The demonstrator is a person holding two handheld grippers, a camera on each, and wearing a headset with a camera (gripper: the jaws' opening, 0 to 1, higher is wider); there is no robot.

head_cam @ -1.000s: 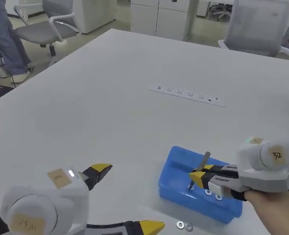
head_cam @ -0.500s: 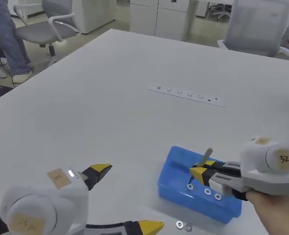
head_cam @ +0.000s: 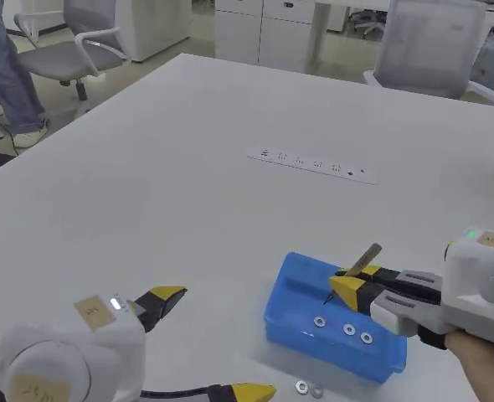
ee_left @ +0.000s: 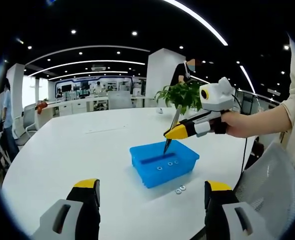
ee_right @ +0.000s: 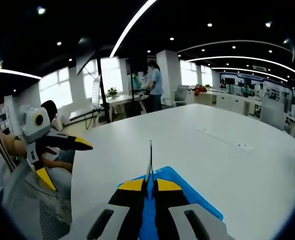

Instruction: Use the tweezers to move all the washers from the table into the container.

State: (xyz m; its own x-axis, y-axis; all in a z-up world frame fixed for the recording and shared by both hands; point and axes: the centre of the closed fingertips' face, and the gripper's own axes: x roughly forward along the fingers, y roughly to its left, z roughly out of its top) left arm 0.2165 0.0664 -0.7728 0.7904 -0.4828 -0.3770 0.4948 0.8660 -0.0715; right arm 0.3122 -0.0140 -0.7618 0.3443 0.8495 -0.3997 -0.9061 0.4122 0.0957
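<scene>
A blue container [head_cam: 329,355] sits on the white table near its front edge, with three washers [head_cam: 348,329] inside. Two more washers [head_cam: 308,389] lie on the table just in front of it. My right gripper [head_cam: 345,289] hovers over the container's right part, shut on the tweezers [head_cam: 362,259], whose tip points down above the container floor. In the right gripper view the tweezers [ee_right: 149,162] stick out from between the shut jaws over the container [ee_right: 190,196]. My left gripper [head_cam: 213,343] stands open to the left of the container. Its own view looks across the container [ee_left: 160,175] and the loose washers [ee_left: 180,189].
A flush socket strip [head_cam: 312,165] runs across the middle of the table. Office chairs [head_cam: 435,42] stand beyond the far edge and another chair [head_cam: 75,46] at the far left, beside a standing person [head_cam: 0,59]. A potted plant [ee_left: 180,95] stands behind the table.
A third washer has appeared in the container. The right gripper has lifted the tweezers up and slightly to the right, away from the container floor. The left gripper has stayed put.
</scene>
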